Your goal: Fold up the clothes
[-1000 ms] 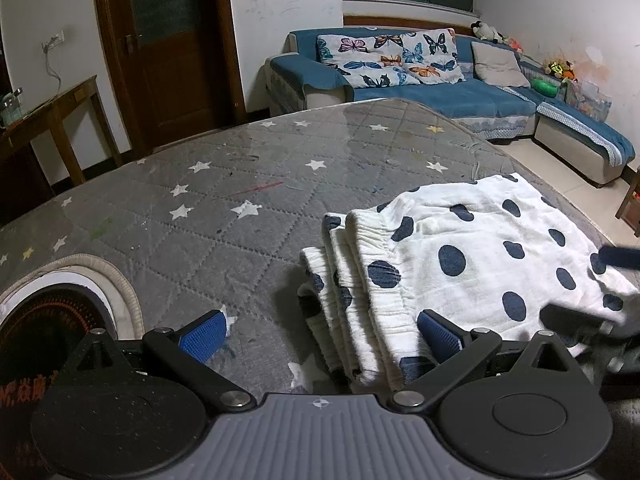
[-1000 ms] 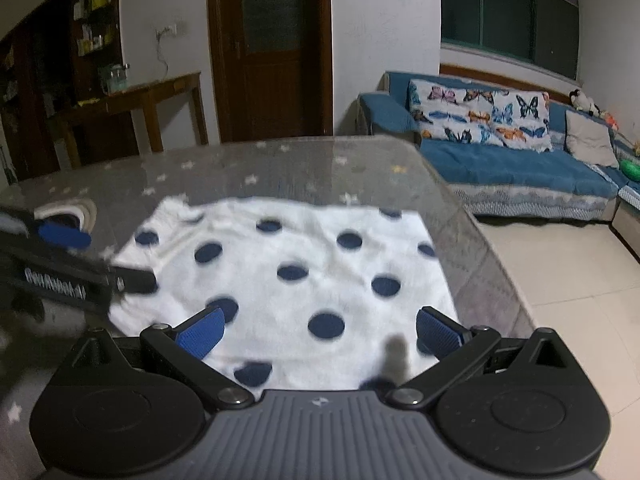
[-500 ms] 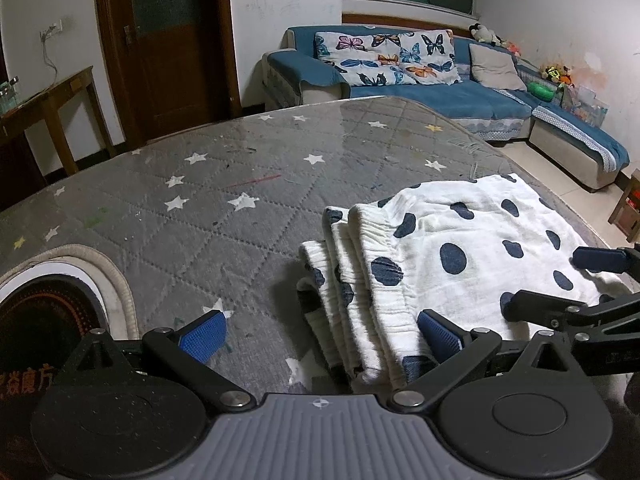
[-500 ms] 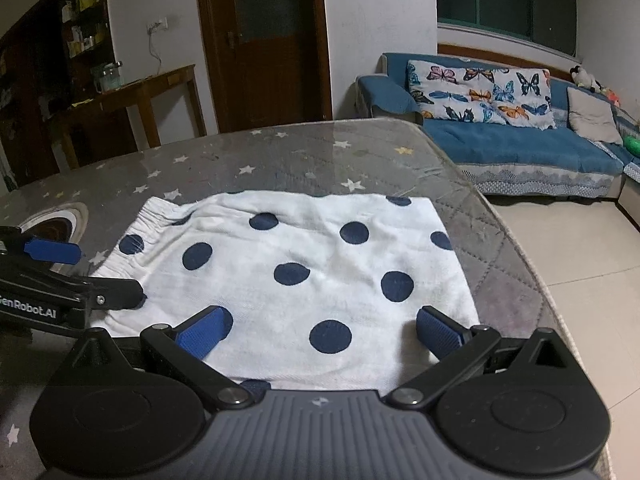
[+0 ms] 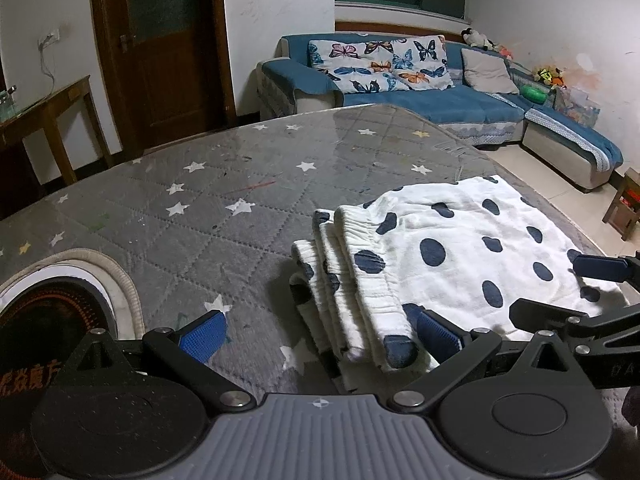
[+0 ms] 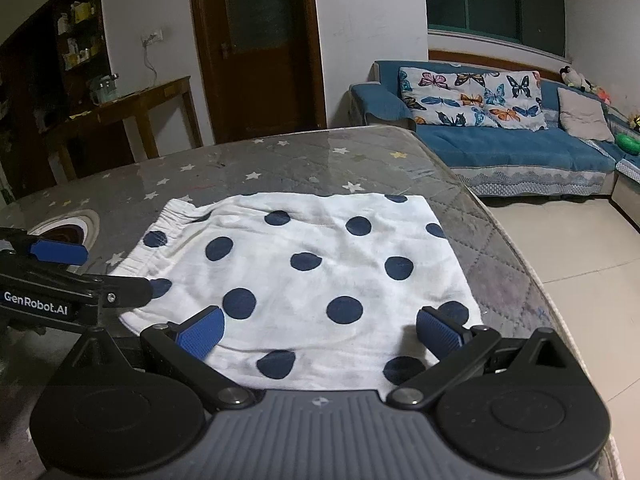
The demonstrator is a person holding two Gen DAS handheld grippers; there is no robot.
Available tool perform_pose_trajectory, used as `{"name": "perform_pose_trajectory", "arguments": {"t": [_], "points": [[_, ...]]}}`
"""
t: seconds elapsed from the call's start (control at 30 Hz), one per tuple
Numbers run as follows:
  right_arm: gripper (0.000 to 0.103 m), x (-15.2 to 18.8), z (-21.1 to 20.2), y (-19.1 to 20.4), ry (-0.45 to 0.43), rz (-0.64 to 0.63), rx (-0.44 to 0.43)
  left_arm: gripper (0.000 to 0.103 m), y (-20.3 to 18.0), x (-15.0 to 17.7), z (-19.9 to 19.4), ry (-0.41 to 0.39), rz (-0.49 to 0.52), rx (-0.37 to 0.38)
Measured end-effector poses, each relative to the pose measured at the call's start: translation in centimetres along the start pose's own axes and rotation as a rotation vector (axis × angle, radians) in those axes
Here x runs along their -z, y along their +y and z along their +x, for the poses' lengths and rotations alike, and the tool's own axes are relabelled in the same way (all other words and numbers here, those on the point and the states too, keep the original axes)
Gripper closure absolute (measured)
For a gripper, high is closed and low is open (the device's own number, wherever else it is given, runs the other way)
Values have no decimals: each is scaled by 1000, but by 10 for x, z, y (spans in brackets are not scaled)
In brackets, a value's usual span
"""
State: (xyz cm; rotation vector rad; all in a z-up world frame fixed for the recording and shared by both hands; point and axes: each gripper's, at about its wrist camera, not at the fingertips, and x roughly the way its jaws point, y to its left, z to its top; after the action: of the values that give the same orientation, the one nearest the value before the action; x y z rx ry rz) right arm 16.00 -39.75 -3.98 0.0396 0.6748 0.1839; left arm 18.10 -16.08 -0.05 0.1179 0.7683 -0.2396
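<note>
A white garment with dark blue dots (image 6: 304,272) lies folded flat on the grey star-patterned table (image 6: 280,164). In the left wrist view the garment (image 5: 452,256) shows its stacked elastic waistband layers at the left edge. My left gripper (image 5: 316,332) is open and empty at the garment's near left corner. My right gripper (image 6: 318,334) is open and empty just above the garment's near edge. Each gripper appears in the other's view: the right one (image 5: 576,292) at the far right, the left one (image 6: 68,276) at the far left.
A round mat with a dark centre (image 5: 60,304) lies at the table's left. The table's right edge (image 6: 520,256) drops to a tiled floor. A blue sofa with butterfly cushions (image 6: 480,128), a wooden side table (image 6: 132,112) and a brown door (image 6: 260,48) stand behind.
Both grippers have drawn back slightly toward the garment's near edge and both stay open. The garment lies as before.
</note>
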Motion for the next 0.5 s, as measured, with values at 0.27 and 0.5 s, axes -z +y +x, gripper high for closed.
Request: {"name": "perform_pose_trajectory", "arguments": {"t": [0.27,0.5], "points": [[0,1,-10,7,-17,5,3,0,-2,4,-10,-21,7,24],[0,5,-18,12,-24,12,13,0,-2,11,-19,-28,6,31]]}}
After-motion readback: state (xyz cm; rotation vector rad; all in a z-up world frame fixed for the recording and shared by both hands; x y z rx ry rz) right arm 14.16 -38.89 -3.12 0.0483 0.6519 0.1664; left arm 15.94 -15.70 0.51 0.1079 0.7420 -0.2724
